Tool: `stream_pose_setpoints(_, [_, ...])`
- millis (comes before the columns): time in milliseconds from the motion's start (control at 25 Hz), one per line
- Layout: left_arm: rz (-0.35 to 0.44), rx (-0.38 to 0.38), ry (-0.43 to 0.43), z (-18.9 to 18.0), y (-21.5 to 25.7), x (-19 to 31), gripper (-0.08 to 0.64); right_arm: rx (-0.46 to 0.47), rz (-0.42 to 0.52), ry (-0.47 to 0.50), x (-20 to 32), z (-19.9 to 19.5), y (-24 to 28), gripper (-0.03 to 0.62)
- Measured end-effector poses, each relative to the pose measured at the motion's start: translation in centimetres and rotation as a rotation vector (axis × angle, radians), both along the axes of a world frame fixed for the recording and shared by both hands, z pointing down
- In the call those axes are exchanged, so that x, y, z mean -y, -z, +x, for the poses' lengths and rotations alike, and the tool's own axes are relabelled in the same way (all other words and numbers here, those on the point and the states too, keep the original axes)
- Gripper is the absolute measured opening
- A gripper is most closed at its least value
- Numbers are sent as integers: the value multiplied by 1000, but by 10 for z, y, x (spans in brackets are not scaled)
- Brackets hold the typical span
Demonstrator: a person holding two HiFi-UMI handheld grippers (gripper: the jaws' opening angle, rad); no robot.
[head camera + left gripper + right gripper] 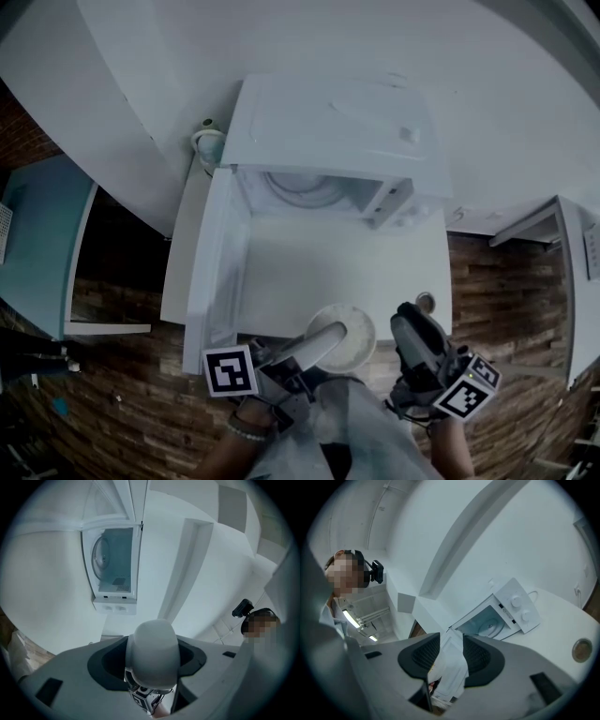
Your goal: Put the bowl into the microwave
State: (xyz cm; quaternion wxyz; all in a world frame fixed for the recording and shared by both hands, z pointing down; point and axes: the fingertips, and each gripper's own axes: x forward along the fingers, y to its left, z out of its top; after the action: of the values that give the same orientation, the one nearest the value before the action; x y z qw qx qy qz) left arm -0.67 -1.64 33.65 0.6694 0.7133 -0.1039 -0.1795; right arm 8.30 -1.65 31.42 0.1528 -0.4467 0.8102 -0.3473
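**Bowl in my left tongs, oven mouth straight ahead**

At the far left the door (202, 272) stands swung wide, its edge pointing back toward me, so it walls off that side of the path but leaves the mouth free.

Next comes my left gripper (153, 644). Its jaws stand wide and are clamped on the bowl (358, 339); in the left gripper view the bowl's white round body fills the gap from pad to pad. From the head view the bowl sits mouth-up over the near edge of the counter (337, 272), with one jaw lying across its near side. I can't tell whether its base touches the counter or hangs just above it.

The microwave (328, 122) lies directly beyond the bowl, well apart from it, with bare counter between. The cavity, turntable (305, 187) showing inside, opens toward me, and the bowl is lined up a touch right of its middle. The bowl is round, so no axis needs turning. I judge the move is a straight push away from me, drifting slightly left while staying clear of the door.

To the right, my right gripper (451, 644) is released: pads apart, gripping nothing, only the door showing through the gap. It sits just beside the bowl without touching it, so the left hand carries this one.

Farthest right, a small round disc (425, 301) lies on the counter, off the path.
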Motion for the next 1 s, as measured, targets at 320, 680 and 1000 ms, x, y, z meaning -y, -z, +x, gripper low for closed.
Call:
stream_pose_setpoints(320, [12, 30, 82, 9, -3, 41, 232, 48, -63, 112, 35, -4, -11, 191])
stream_pose_setpoints(680, [34, 8, 217, 12, -3, 87, 232, 287, -191, 280, 54, -20, -29, 293])
stream_pose_setpoints(1000, [50, -44, 280, 16, 0, 108, 232, 470, -270, 360, 73, -38, -38, 327])
